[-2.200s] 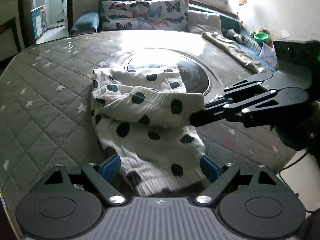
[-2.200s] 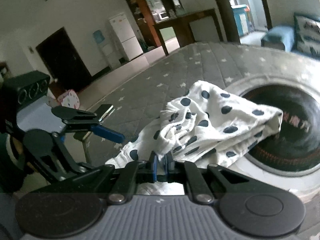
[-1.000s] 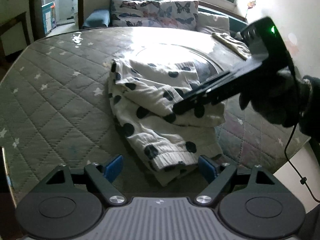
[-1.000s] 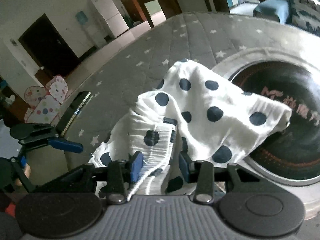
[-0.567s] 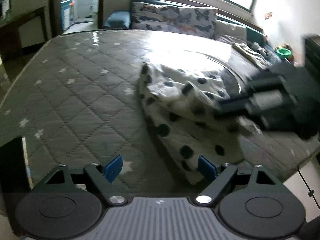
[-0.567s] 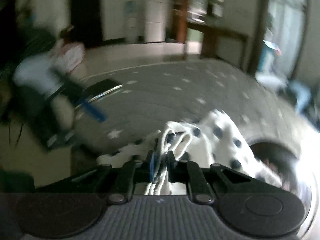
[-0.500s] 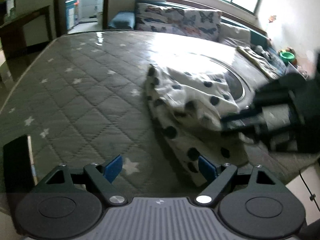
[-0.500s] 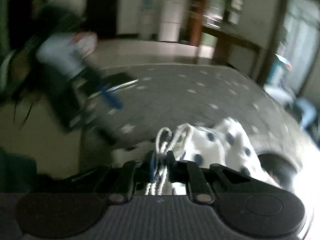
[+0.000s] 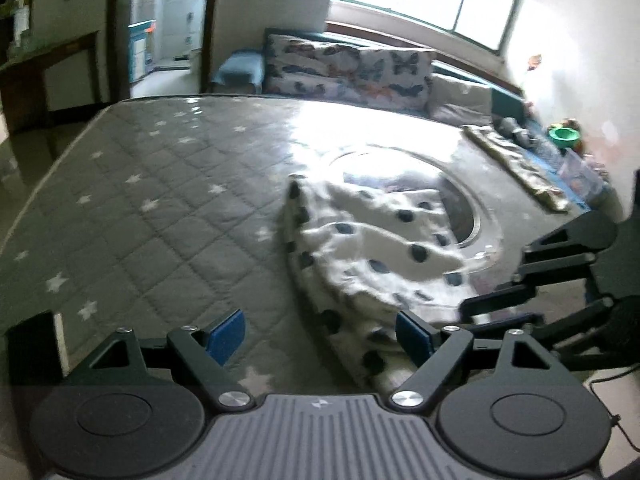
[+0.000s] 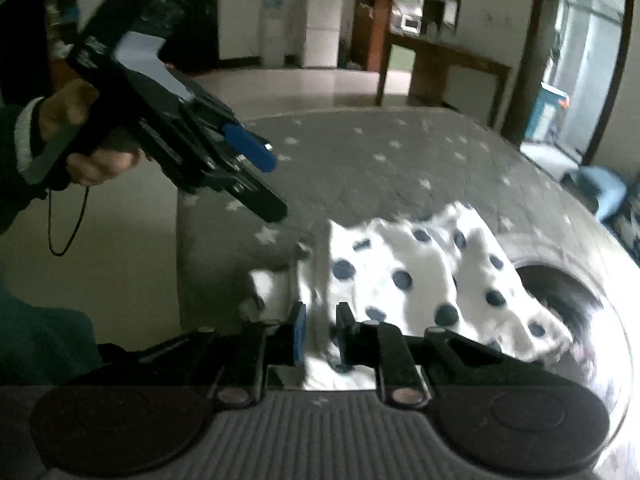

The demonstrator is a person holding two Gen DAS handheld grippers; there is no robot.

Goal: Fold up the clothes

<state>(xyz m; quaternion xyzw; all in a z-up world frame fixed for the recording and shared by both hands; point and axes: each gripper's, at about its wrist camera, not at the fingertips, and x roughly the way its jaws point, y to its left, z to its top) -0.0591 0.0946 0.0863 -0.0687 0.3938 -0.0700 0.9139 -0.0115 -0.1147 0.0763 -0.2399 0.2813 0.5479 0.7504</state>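
A white garment with dark polka dots (image 9: 372,252) lies bunched on the grey star-quilted mattress (image 9: 168,200), partly over a round emblem. My left gripper (image 9: 320,330) is open and empty, held above the mattress left of the garment's near edge. My right gripper (image 10: 319,330) is nearly shut, with the garment's near edge (image 10: 404,280) between its jaws; a narrow gap shows between the pads. In the left wrist view the right gripper (image 9: 532,300) reaches in from the right at the garment's near corner. In the right wrist view the left gripper (image 10: 252,160) hangs in the air at upper left.
A butterfly-print cushion (image 9: 348,68) and a sofa stand beyond the mattress. A patterned cloth strip (image 9: 516,164) lies at the far right edge. A green bowl (image 9: 564,134) sits past it. A wooden table (image 10: 440,68) and a fridge (image 10: 322,20) stand across the room.
My left gripper has pulled back and up off the garment, staying open. My right gripper let go, re-gripped the near edge and now shows a small gap; the garment has dropped lower onto the mattress.
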